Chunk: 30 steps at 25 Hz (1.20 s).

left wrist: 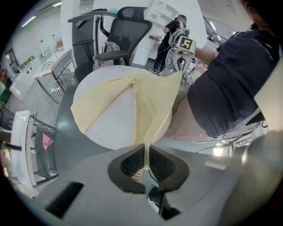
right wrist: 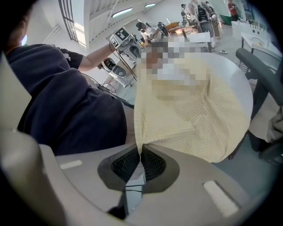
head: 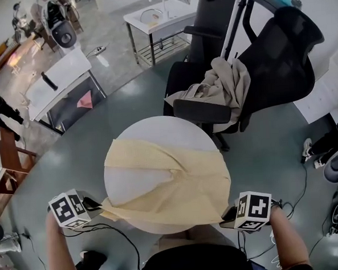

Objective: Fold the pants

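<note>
With the left tool (head: 100, 209) and right tool (head: 227, 216) each clenched on a near corner of the yellow waffle-knit pants (head: 180, 179) draped over the round white tabletop (head: 132, 182), lifting both corners evenly and taut should give a wrinkle-free fold.

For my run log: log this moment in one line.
left gripper: shut on pants | right gripper: shut on pants | pants: on table

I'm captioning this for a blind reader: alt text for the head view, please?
Seen from above, pale yellow pants lie spread over a round white table, the left gripper and right gripper each pinching a near corner. Behind stands a black office chair draped with beige clothing.
</note>
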Available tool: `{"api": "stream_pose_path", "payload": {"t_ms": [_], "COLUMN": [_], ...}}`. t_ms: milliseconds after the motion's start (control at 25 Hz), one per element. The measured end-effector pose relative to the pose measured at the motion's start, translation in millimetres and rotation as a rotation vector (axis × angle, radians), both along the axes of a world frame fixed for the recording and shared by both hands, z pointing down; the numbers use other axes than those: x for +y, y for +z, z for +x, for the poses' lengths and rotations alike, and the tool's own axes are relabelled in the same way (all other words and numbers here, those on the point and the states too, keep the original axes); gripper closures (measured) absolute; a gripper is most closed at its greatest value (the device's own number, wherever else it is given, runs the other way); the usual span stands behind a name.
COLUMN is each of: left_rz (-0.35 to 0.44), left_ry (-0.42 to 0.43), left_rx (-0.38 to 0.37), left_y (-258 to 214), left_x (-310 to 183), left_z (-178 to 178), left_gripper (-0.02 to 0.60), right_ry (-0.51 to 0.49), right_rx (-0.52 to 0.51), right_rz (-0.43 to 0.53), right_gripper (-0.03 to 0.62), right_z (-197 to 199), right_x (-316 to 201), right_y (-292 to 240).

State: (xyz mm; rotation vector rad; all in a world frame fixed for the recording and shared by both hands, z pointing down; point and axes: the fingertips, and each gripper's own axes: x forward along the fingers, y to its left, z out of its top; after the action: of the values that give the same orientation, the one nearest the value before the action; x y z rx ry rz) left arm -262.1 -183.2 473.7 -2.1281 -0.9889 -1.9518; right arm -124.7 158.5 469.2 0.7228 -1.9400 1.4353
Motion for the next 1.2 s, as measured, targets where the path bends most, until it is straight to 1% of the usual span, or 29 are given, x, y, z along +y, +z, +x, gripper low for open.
{"api": "stream_pose_path", "payload": {"t_ms": [80,200,320,480,640,760,880,1000,1200], "left_rz": [0.015,0.043,0.111,0.193,0.292,0.342,0.364,0.375,0.423], "left_ry": [0.018,0.026,0.044,0.057,0.075,0.057,0.03,-0.006,-0.056], "left_rx": [-0.016,-0.021,-0.019,-0.031,-0.063,-0.069,-0.066,-0.063,-0.066], "left_y": [1.8,5.1,13.6,22.8,40.5,57.7,74.9,91.5,116.6], "left_x": [-16.3,-41.7,-66.8,-90.7,-112.3,-124.4,-130.3,-133.8,-141.8], "left_z": [20.2,55.4,96.2,154.2,192.3,213.3,227.0,232.8,236.7], "left_gripper": [0.578,0.578,0.577,0.577,0.577,0.577,0.577,0.577,0.577], "right_ry": [0.026,0.088,0.151,0.185,0.208,0.22,0.212,0.188,0.146], "right_rx": [0.011,0.031,0.071,0.197,0.251,0.281,0.304,0.337,0.388], "right_rz": [0.005,0.02,0.037,0.018,0.023,0.034,0.017,0.003,0.019], "right_gripper": [0.586,0.586,0.586,0.586,0.586,0.586,0.586,0.586,0.586], "right_z": [14.2,41.2,71.4,118.3,155.4,182.2,202.6,217.3,238.8], "right_x": [-6.8,-21.4,-40.3,-58.7,-78.9,-93.2,-101.6,-106.3,-122.9], "right_y": [2.9,7.2,17.1,36.6,49.4,57.9,68.6,81.0,94.2]}}
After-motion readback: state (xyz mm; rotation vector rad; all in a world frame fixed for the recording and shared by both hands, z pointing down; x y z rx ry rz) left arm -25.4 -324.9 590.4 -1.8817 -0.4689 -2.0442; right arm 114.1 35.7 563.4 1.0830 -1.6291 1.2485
